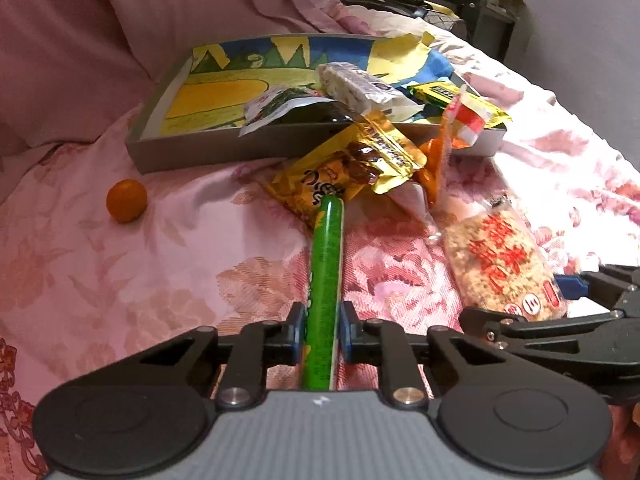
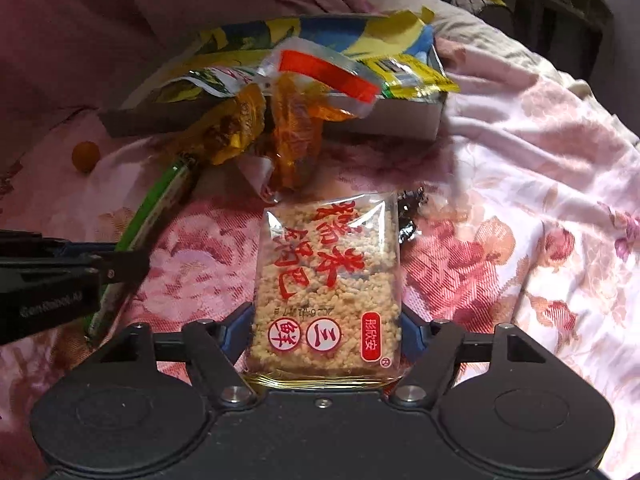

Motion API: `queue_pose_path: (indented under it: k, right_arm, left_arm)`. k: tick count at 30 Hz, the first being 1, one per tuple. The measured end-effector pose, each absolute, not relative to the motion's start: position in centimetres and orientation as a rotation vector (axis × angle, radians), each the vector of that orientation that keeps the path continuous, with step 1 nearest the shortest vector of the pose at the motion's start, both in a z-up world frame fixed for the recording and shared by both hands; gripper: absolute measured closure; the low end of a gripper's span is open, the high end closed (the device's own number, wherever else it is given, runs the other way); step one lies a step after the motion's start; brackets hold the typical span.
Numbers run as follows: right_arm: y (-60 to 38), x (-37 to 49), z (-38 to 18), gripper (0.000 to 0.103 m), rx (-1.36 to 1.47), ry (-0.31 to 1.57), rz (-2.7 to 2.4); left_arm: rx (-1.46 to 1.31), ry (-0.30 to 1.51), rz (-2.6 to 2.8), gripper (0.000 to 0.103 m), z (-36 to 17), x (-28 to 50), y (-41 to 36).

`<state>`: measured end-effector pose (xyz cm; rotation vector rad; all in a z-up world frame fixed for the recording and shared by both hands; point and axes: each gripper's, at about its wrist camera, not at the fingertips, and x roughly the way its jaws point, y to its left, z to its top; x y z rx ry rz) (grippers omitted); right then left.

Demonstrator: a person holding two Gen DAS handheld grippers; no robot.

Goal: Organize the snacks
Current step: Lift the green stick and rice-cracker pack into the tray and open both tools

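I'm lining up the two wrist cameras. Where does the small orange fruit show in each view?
Left wrist: the orange fruit lies on the floral cloth at mid-left, in front of the grey tray's near-left corner.
Right wrist: the fruit is small at the far left edge, below the tray.
Shared landmark: the green stick snack.

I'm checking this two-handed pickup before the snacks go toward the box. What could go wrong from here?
The left gripper pinches the long green stick pack near one end, so its far end may droop and snag the yellow snack bag. The right gripper clamps the rice cracker pack by its edges; squeezing could crush it. The box front already has wrappers spilling over, so additions might slide out.
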<state>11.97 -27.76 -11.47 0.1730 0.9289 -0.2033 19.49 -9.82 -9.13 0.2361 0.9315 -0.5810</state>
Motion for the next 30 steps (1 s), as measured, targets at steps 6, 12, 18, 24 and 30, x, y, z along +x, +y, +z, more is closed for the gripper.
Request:
queue_pose_path:
  k: [6,12,18,24,30]
  right_arm:
    - [-26.8,11.2,-10.0,0.030,0.107,0.845,-0.170]
    - [-25.6,9.2,-7.7,0.030,0.020,0.715,-0.167]
    - [-25.4,8.4,-6.7,0.029,0.016,0.656,-0.165]
    - [-26.0,8.1,-6.1,0.029,0.053,0.612,-0.195]
    - [-26.4,8.0,-4.9,0.029,0.046,0.552,-0.204]
  left_arm:
    - [0.064,1.026,-0.535,0.084,-8.3,19.5,-8.7]
    - [-0.151,1.111,-0.504,0.085,-8.0,19.6,-6.2]
    - [-0.260,1.126,-0.518,0.085,-7.4,19.5,-5.4]
    - [-0.306,1.064,-0.526,0.085,-6.2,19.2,-5.2]
    - [-0.325,0.957,-0.536,0.085,-4.2,19.1,-4.9]
